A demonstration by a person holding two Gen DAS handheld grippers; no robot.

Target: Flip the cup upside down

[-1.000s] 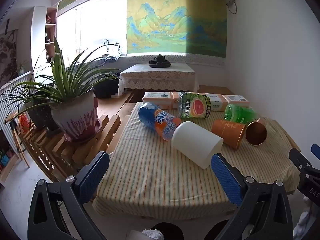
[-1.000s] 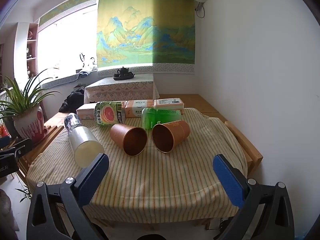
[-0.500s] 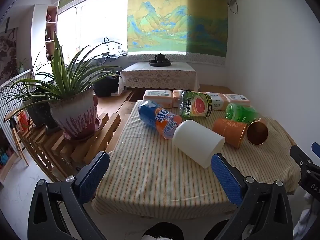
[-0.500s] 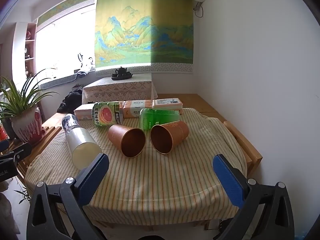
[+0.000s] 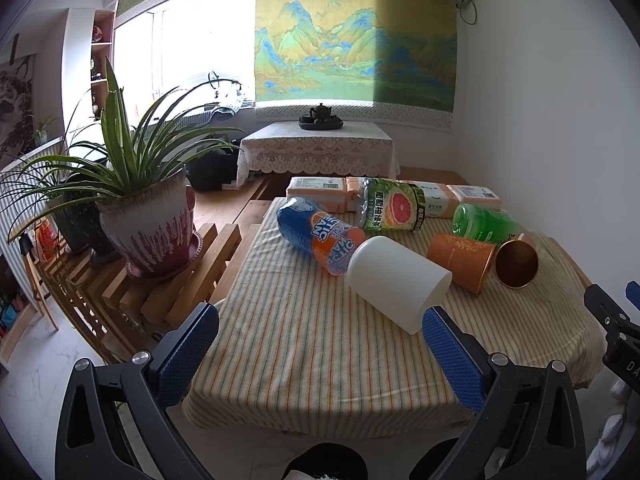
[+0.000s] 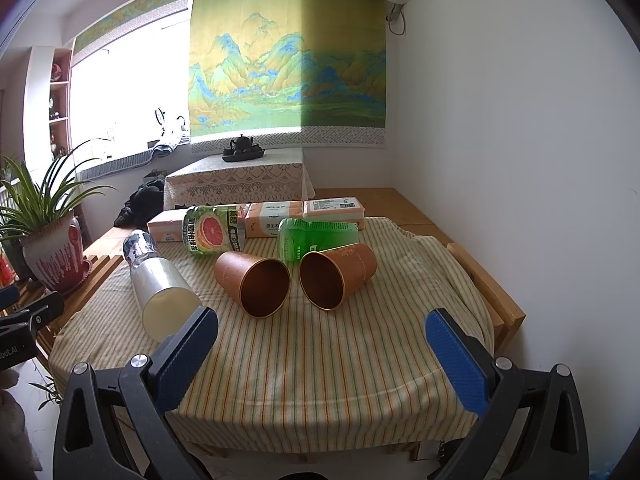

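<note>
Your desk (image 6: 320, 372), draped in a striped cloth, fills the lower middle of both views. Left of it in the left wrist view stands a potted plant (image 5: 148, 220) on a slatted wooden rack (image 5: 160, 292).

Your left claw (image 5: 320, 348) sits at the bottom of its frame, spread wide and holding nothing, just short of the desk's near edge. Your right claw (image 6: 322, 350) sits at the bottom of its own frame, equally wide and empty, above the near part of the cloth.

At the far edge of the desk lie tissue packs (image 6: 276, 220) in a row. In front of them lie a grapefruit-label bottle (image 6: 212, 234) and a green bottle (image 6: 316, 238), both on their sides. A blue and orange soda bottle (image 5: 320, 236) lies left of center in the left wrist view, its end touching a white cup (image 5: 396, 280) that lies on its side, open end toward the lower right of the frame.

Two copper-colored cups also lie on their sides in the center of the right wrist view: the left cup (image 6: 254, 282) and the right cup (image 6: 338, 274), mouths facing you and tipped toward each other, rims close but apart. All three cups are well ahead of your claws.
</note>
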